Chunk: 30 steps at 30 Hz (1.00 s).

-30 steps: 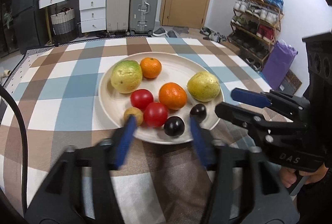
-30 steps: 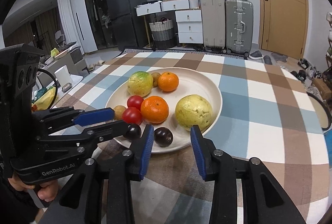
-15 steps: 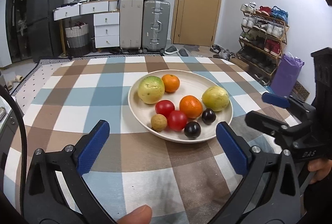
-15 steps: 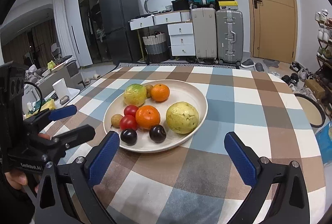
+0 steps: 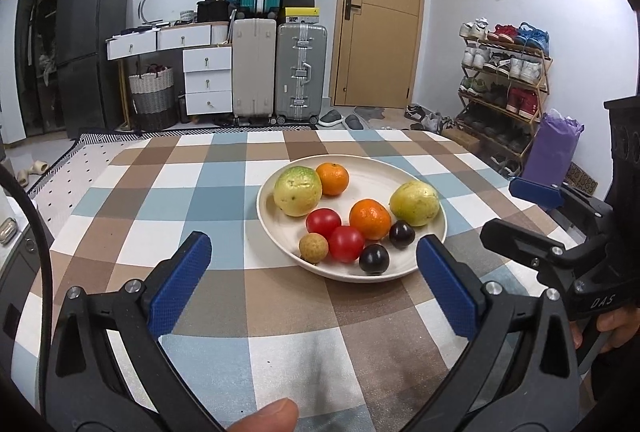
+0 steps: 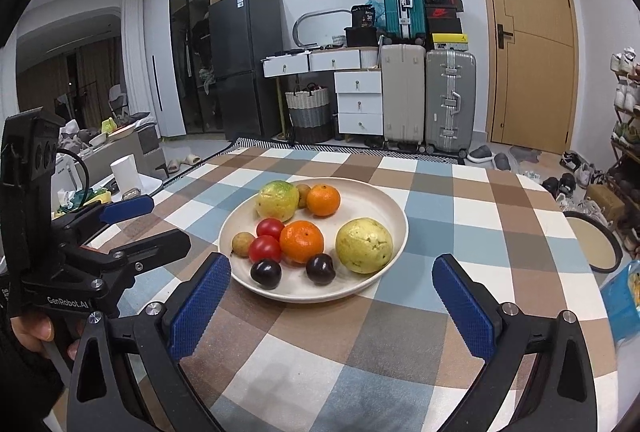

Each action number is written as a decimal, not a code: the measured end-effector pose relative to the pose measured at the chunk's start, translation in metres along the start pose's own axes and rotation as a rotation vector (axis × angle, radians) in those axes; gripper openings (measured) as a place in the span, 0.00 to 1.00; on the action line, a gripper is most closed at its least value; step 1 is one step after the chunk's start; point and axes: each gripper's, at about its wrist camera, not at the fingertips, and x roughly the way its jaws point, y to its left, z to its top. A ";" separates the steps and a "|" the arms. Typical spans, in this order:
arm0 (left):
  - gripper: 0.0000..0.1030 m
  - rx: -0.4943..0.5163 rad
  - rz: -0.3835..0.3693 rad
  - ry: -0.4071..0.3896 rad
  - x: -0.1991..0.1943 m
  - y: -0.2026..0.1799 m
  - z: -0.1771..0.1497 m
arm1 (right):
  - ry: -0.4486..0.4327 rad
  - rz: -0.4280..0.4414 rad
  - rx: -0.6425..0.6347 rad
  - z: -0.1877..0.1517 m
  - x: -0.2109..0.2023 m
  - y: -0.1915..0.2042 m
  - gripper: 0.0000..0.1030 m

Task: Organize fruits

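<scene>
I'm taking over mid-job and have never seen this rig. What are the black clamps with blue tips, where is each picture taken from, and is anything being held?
There is no robot arm. A person holds a two-finger gripper in each hand, and each gripper carries a fisheye camera looking out along its fingers.

The left wrist view shows the left gripper below and the right gripper at its right edge. The right wrist view is the mirror of that.

On the checked tablecloth a cream plate holds two green-yellow guavas, two oranges, two tomatoes, two dark plums and small brown fruits.

Both grippers are wide open and hold nothing.
</scene>
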 end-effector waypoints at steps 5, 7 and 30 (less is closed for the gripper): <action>0.99 0.012 -0.003 -0.009 -0.003 -0.003 0.001 | 0.004 0.005 -0.006 0.001 0.002 0.001 1.00; 0.99 0.011 -0.002 -0.007 -0.002 -0.003 0.001 | 0.005 0.008 0.001 0.000 0.002 0.000 1.00; 0.99 0.004 -0.002 -0.005 -0.003 -0.002 0.002 | 0.005 0.009 0.012 0.001 0.001 -0.003 1.00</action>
